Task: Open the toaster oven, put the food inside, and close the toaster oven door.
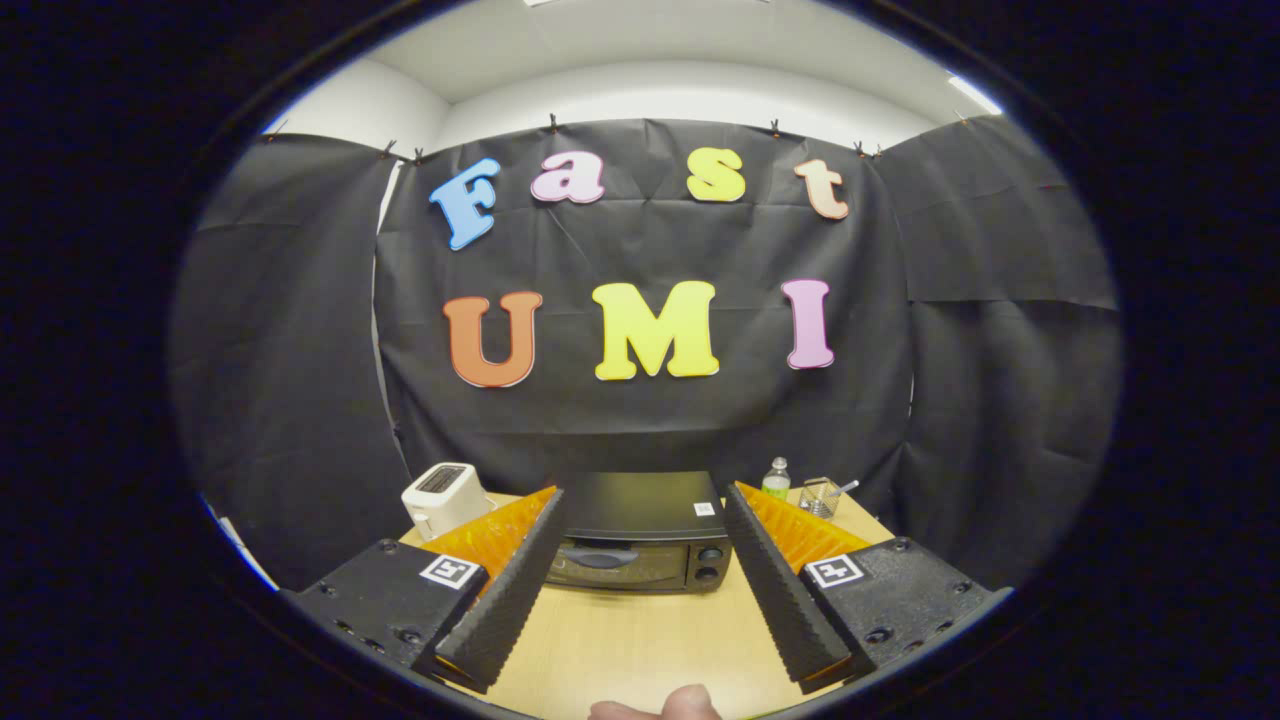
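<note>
Nearest you, at the close edge of the pale wood-grain bench, a fingertip pokes into sight. Just beyond it your tongs stand wide apart, gripping nothing; each finger is a long wedge with a ribbed, sawtooth inner face, and each blocky base carries a small square marker. Between the fingers and beyond their tips sits the toaster oven, a boxy dark metal case with a smooth flat top, its glass door shut, a curved handle across the front and two round knobs stacked at the right. Left of it stands a rounded white slot toaster. Far right, near the bench's back corner, you have a clear plastic bottle with a green label beside a wire-mesh cup. Behind everything hangs creased black cloth.
</note>
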Available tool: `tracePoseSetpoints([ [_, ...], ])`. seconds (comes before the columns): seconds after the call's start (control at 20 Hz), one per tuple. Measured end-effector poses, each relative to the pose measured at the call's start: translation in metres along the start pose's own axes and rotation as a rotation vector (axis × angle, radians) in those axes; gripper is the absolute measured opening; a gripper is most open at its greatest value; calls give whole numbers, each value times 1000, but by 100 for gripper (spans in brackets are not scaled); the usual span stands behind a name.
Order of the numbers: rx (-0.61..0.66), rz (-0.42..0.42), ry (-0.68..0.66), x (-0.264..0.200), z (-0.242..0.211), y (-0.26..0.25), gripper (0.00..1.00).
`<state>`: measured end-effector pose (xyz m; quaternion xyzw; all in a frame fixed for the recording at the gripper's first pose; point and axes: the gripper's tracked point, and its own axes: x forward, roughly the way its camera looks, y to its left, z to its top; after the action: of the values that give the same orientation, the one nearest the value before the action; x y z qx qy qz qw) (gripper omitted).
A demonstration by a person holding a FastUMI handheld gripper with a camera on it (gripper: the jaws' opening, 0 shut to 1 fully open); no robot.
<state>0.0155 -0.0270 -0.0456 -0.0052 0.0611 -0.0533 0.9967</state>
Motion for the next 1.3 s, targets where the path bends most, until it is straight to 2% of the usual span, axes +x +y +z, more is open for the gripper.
tracePoseSetpoints([
  [0.25,-34,2,70,39,-33,15,100],
  [0.6,-71,72,185,132,-96,52,100],
  [0.95,-34,51,299,219,-158,59,100],
  [1.2,-22,46,365,244,-194,66,100],
  [1.3,-30,48,341,250,-192,68,100],
])
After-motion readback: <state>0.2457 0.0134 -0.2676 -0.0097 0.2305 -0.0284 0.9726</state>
